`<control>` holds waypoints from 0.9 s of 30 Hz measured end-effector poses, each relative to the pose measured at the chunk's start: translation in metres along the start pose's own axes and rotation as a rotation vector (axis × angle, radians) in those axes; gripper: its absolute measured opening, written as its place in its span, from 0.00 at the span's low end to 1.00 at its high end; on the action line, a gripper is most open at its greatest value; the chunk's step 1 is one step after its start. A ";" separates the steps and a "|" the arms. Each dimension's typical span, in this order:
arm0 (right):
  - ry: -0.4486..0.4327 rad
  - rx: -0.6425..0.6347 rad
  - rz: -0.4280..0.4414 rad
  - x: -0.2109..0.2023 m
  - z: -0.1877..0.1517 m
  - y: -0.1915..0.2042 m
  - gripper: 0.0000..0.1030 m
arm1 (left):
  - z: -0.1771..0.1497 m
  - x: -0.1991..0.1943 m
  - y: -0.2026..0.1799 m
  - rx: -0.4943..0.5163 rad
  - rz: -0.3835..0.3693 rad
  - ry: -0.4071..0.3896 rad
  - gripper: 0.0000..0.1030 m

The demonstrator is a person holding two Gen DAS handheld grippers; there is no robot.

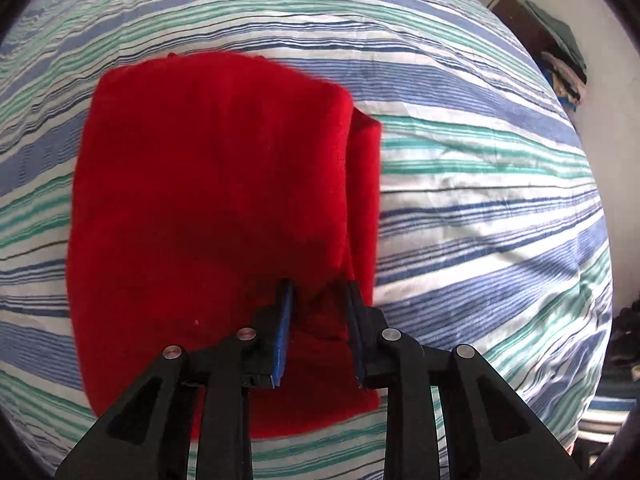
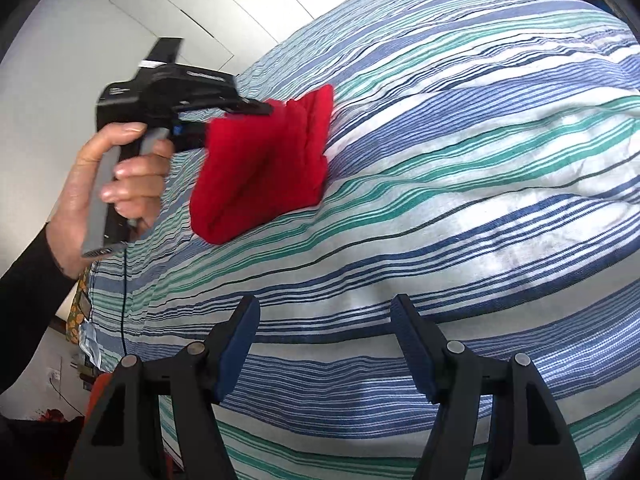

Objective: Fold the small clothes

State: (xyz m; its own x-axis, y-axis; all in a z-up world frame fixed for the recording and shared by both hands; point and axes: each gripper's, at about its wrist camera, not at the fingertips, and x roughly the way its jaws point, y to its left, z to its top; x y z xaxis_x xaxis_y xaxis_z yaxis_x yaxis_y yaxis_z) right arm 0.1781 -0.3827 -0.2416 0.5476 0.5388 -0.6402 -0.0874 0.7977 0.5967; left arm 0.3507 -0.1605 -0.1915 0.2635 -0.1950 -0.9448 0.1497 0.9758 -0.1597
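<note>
Left wrist view, nearest: left gripper (image 1: 320,292) clamped on the near edge of the red garment (image 1: 216,200), cloth bunched between the two blue-padded fingers (image 1: 283,332). Folded into a thick, roughly rectangular stack; extra folded layers visible along its right side. Beyond and around it: striped bedsheet (image 1: 480,184) in blue, teal and white, creased. Farthest, upper right: dark shelf with stacked cloth (image 1: 560,56), blurred, contents not identifiable.

Right wrist view, nearest: right gripper (image 2: 324,320) with fingers spread wide, nothing between the pads, only striped bedsheet (image 2: 440,208) below the gap. Well apart from the garment. Mid-distance, left: person's hand (image 2: 108,176) wrapped around the grey handle of the left gripper (image 2: 256,110), dark sleeve at the wrist. Red garment (image 2: 264,164) held at its upper corner by that gripper, hanging in folds with the lower end reaching the sheet; whether resting on it or just above, cannot tell. Thin black cable (image 2: 125,300) hanging from the handle. Farthest: white wall panels (image 2: 160,8) behind the bed.
</note>
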 end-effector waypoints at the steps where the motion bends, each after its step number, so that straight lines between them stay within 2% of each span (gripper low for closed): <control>1: -0.003 0.014 0.000 -0.002 0.000 -0.003 0.66 | -0.008 -0.010 0.000 0.016 -0.036 -0.030 0.40; 2: -0.008 0.028 -0.001 -0.004 0.000 -0.008 0.66 | -0.017 -0.026 0.004 0.033 -0.100 -0.065 0.57; 3: -0.015 0.041 0.001 -0.006 0.001 -0.010 0.66 | -0.028 -0.044 0.013 0.040 -0.155 -0.106 0.69; 5: -0.021 0.066 0.002 -0.010 0.004 -0.014 0.66 | -0.052 -0.081 0.043 0.037 -0.190 -0.208 0.78; 7: -0.039 0.080 0.032 -0.016 0.012 -0.010 0.66 | -0.075 -0.104 0.081 0.024 -0.126 -0.273 0.80; 10: -0.014 0.134 0.204 -0.007 0.034 0.010 0.66 | -0.112 -0.114 0.143 -0.056 -0.004 -0.280 0.79; 13: 0.052 0.159 0.344 0.028 0.064 0.040 0.66 | -0.153 -0.106 0.194 -0.204 0.013 -0.246 0.77; 14: 0.082 0.173 0.350 0.045 0.073 0.049 0.66 | -0.168 -0.102 0.206 -0.253 0.005 -0.237 0.77; 16: 0.108 0.185 0.330 0.083 0.095 0.062 0.66 | -0.194 -0.096 0.221 -0.334 -0.009 -0.225 0.77; 18: 0.112 0.224 0.239 0.115 0.112 0.061 0.65 | -0.212 -0.093 0.229 -0.385 -0.017 -0.223 0.77; 19: 0.084 0.249 0.200 0.122 0.118 0.056 0.59 | -0.221 -0.093 0.233 -0.400 -0.013 -0.223 0.77; 20: 0.056 0.258 0.164 0.125 0.123 0.052 0.25 | -0.229 -0.093 0.230 -0.407 0.001 -0.221 0.77; 21: 0.046 0.260 0.127 0.121 0.124 0.050 0.06 | -0.233 -0.092 0.229 -0.404 0.014 -0.219 0.77; 23: -0.002 0.263 0.168 0.099 0.120 0.052 0.06 | -0.236 -0.093 0.219 -0.376 0.038 -0.223 0.77; 25: -0.025 0.187 0.096 0.084 0.109 0.054 0.06 | -0.227 -0.095 0.210 -0.340 0.047 -0.242 0.77; 27: 0.048 0.178 0.004 0.099 0.100 0.040 0.06 | -0.209 -0.100 0.194 -0.293 0.026 -0.256 0.76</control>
State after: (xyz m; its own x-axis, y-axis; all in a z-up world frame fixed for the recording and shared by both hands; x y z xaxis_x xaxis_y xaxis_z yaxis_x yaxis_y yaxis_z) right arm 0.3120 -0.3243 -0.2326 0.5067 0.5580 -0.6572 0.0609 0.7372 0.6729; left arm 0.1545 0.0692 -0.1883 0.4986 -0.1521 -0.8534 -0.1293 0.9604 -0.2468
